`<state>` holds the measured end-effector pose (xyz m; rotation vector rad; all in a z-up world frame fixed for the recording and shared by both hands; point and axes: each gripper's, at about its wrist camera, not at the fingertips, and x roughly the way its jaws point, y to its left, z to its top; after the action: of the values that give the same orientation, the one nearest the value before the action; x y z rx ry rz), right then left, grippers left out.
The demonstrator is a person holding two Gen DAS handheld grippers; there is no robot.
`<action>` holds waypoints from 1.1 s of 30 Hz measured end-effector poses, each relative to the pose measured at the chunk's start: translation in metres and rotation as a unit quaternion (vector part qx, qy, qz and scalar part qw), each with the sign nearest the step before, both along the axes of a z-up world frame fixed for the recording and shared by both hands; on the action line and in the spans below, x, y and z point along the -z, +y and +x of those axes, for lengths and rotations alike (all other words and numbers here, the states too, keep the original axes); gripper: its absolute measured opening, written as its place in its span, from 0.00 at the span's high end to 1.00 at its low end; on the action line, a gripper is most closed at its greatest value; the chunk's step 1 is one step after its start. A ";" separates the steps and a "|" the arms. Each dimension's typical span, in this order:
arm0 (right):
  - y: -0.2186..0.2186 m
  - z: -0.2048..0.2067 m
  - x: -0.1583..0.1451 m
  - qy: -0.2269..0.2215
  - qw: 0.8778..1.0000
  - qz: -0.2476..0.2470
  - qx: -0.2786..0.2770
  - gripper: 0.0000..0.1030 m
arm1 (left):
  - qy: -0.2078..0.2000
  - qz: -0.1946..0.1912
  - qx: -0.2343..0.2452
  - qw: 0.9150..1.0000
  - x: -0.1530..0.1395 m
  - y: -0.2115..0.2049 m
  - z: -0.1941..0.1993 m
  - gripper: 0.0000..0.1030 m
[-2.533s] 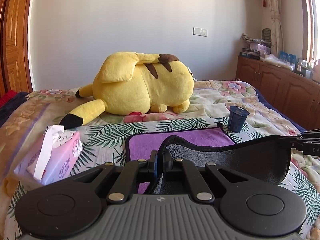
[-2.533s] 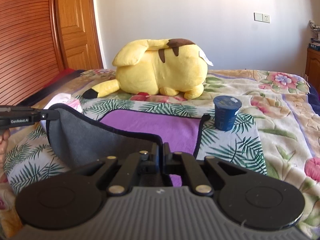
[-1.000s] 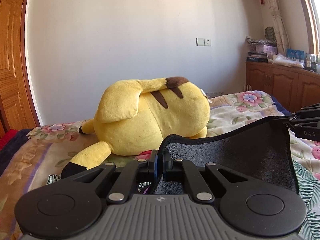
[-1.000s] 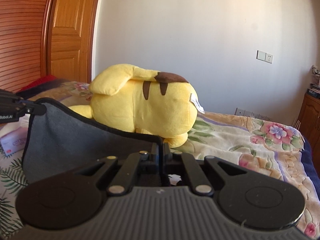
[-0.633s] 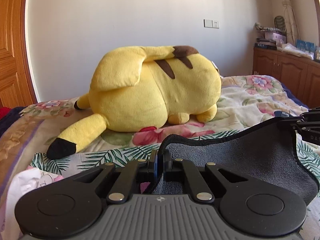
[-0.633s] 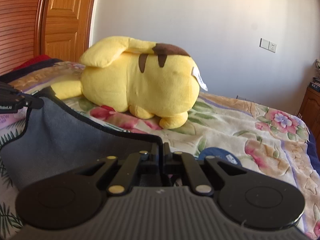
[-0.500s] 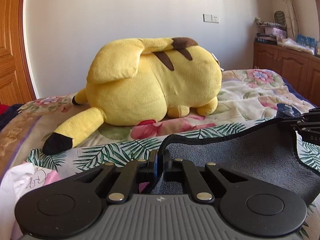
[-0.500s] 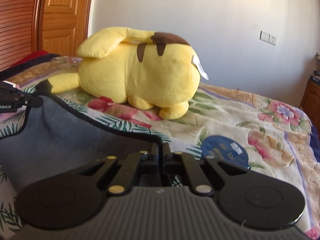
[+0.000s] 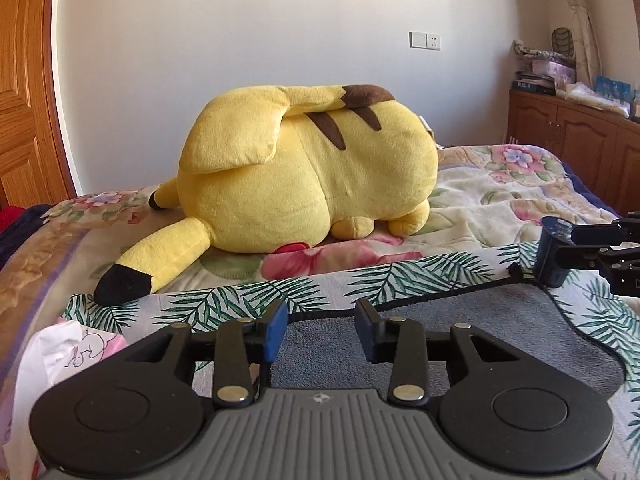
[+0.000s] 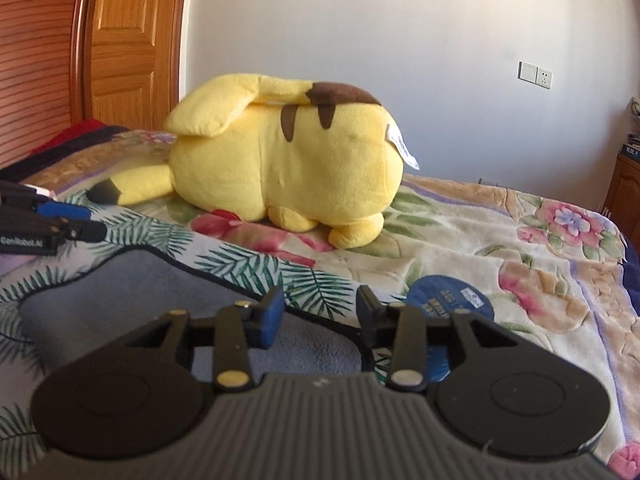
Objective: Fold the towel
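The towel point(image 9: 500, 324) lies flat on the bed, grey side up, with a black hem; it also shows in the right wrist view point(image 10: 132, 300). My left gripper point(image 9: 320, 332) is open and empty, just above the towel's near left part. My right gripper point(image 10: 320, 316) is open and empty above the towel's right far edge. The right gripper's fingers point(image 9: 600, 248) show at the right of the left wrist view, the left gripper's fingers point(image 10: 52, 224) at the left of the right wrist view.
A big yellow plush toy point(image 9: 304, 168) lies on the floral bedspread point(image 9: 480, 208) beyond the towel. A dark blue cup point(image 9: 554, 252) stands by the towel's far right corner, seen also in the right wrist view point(image 10: 448, 304). A tissue pack point(image 9: 68, 360) lies left. Wooden cabinets point(image 9: 576, 140) stand at right.
Both grippers lowered the folded-over towel edge onto the bed and opened, letting the towel go. The purple side is now covered by the grey side.
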<state>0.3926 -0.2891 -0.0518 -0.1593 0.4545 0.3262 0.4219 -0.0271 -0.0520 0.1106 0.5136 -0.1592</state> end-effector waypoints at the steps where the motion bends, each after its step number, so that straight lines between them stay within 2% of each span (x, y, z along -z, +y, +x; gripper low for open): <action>1: 0.000 -0.005 -0.005 0.000 1.000 0.000 -0.002 0.60 | 0.000 0.000 0.001 1.000 -0.004 -0.001 -0.004 0.80; 5: 0.003 -0.023 -0.024 -0.006 1.000 0.000 -0.007 0.60 | 0.002 -0.004 0.002 1.000 -0.022 -0.003 -0.022 0.80; 9: 0.005 -0.042 -0.042 -0.010 1.000 0.012 -0.009 0.60 | -0.003 0.009 0.011 1.000 -0.040 -0.007 -0.044 0.79; 11: 0.006 -0.052 -0.049 -0.010 1.000 0.016 -0.009 0.60 | -0.006 0.008 0.012 1.000 -0.049 -0.007 -0.053 0.75; 13: 0.008 -0.061 -0.055 -0.010 1.000 0.019 -0.011 0.60 | -0.010 0.006 0.010 1.000 -0.056 -0.007 -0.064 0.64; 16: 0.008 -0.074 -0.063 -0.010 1.000 0.024 -0.011 0.59 | -0.013 -0.002 0.009 1.000 -0.065 -0.006 -0.080 0.59; 18: 0.009 -0.082 -0.068 -0.009 1.000 0.026 -0.010 0.57 | -0.015 -0.004 0.008 1.000 -0.070 -0.005 -0.091 0.52; 21: 0.010 -0.095 -0.073 -0.012 1.000 0.026 -0.007 0.45 | -0.018 -0.006 0.006 1.000 -0.076 -0.004 -0.105 0.42; 27: 0.009 -0.122 -0.077 -0.008 1.000 0.027 0.006 0.39 | -0.019 -0.008 0.010 1.000 -0.089 -0.005 -0.132 0.34; 33: 0.004 -0.147 -0.080 -0.007 0.999 0.028 0.019 0.28 | -0.018 0.006 0.015 1.000 -0.096 -0.008 -0.156 0.25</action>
<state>0.2452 -0.2848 0.0281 -0.0976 0.4334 0.3006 0.2657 -0.0347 0.0436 0.1320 0.4775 -0.1826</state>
